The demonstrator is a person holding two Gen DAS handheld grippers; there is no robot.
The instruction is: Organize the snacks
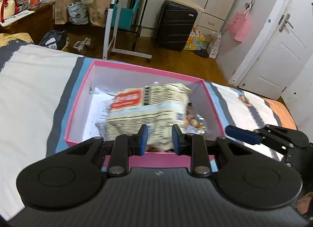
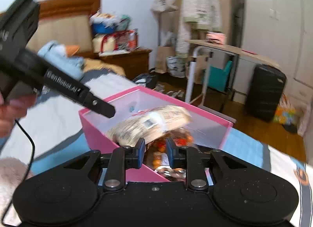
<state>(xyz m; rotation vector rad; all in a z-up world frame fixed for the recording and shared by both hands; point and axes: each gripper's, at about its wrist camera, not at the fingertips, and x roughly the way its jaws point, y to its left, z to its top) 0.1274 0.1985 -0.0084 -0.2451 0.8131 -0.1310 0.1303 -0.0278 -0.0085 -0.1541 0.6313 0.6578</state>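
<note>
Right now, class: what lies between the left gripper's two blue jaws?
In the left wrist view, the near end of the cream snack bag lies between the left gripper jaws, above the pink box.

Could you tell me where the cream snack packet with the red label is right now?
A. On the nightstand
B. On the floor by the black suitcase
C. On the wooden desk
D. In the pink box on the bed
D: the packet sits inside the white-lined pink box, which rests on the bed, just ahead of the left gripper.
</note>
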